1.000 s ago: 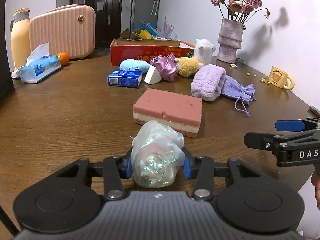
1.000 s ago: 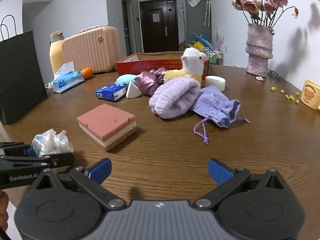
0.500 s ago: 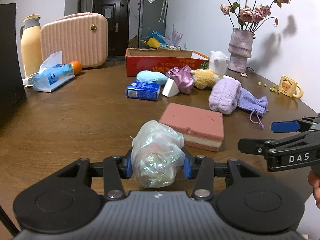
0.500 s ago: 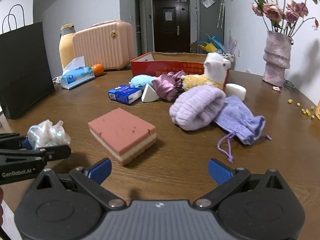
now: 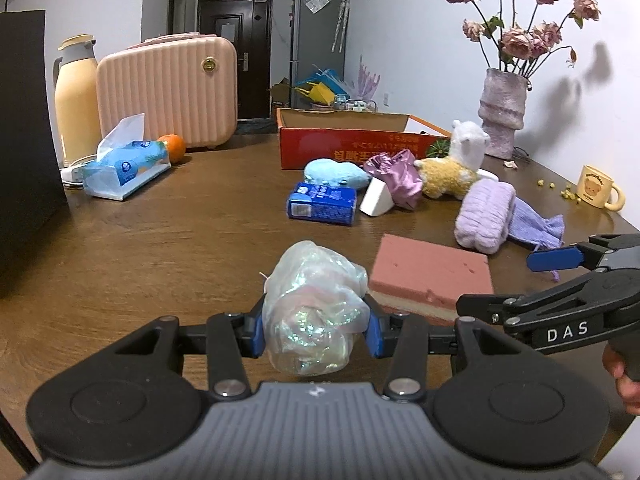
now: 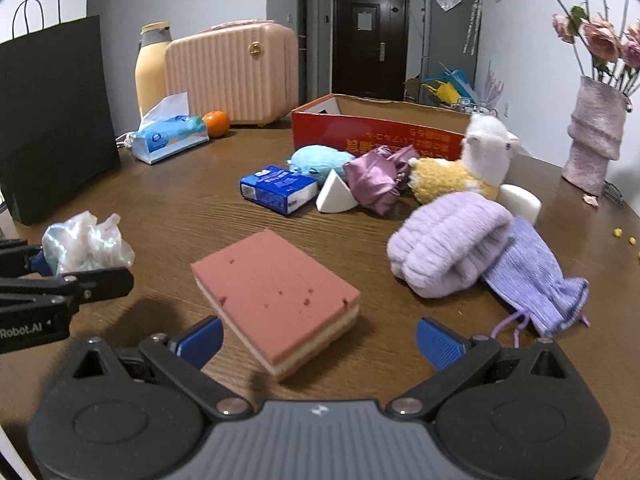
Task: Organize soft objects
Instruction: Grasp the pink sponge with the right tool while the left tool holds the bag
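The left gripper [image 5: 314, 330] clamps one crumpled iridescent plastic bag [image 5: 314, 308] between its blue pads, clear of the table [image 5: 160, 248]; the right gripper [image 6: 320, 340], marked "DAS", stands wide and empty over one pink sponge block [image 6: 276, 292]. Beyond lie one lilac rolled towel [image 6: 448, 248], one drawstring pouch [image 6: 536, 280], one blue tissue packet [image 6: 278, 188], one alpaca toy [image 6: 476, 164] and one red cardboard box [image 6: 376, 132].

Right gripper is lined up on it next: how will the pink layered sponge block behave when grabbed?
The sponge block looks like pitted foam, so it probably compresses under the pads and is light for its size. It lies flat on the table, so unlikely to roll or tip. The right gripper is open, seemingly wide enough.
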### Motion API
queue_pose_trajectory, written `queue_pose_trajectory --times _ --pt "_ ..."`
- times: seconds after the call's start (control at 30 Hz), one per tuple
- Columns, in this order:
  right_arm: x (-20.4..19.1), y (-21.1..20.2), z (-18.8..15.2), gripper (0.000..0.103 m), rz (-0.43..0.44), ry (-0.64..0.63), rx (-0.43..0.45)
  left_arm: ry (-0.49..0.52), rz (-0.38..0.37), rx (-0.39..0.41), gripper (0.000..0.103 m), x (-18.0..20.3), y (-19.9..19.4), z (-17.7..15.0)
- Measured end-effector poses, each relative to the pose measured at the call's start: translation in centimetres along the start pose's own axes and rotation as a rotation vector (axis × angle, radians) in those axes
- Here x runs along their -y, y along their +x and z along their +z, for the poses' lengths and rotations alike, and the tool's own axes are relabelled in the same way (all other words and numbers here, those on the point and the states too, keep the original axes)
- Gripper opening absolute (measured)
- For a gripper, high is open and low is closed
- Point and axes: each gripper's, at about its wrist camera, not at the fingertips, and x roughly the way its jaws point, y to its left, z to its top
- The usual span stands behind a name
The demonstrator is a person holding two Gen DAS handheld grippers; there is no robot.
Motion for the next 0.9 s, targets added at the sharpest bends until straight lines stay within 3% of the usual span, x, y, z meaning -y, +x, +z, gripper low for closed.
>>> queue_pose_trajectory --times 0.63,0.73,0.9 --pt "-1.1 5.7 3.0 0.103 0.048 -0.075 -0.065 -0.036 0.012 -0.026 0.046 -2.3 3.2 1.3" --pt "-1.2 6.1 3.1 0.099 0.060 -0.069 -0.065 -0.040 0.012 -0.029 0.046 -2.5 3.4 1.4" --pt "-1.4 6.5 3.0 0.075 0.081 -0.070 -0.086 -0.042 0.010 -0.031 0.046 -2.7 3.5 1.5"
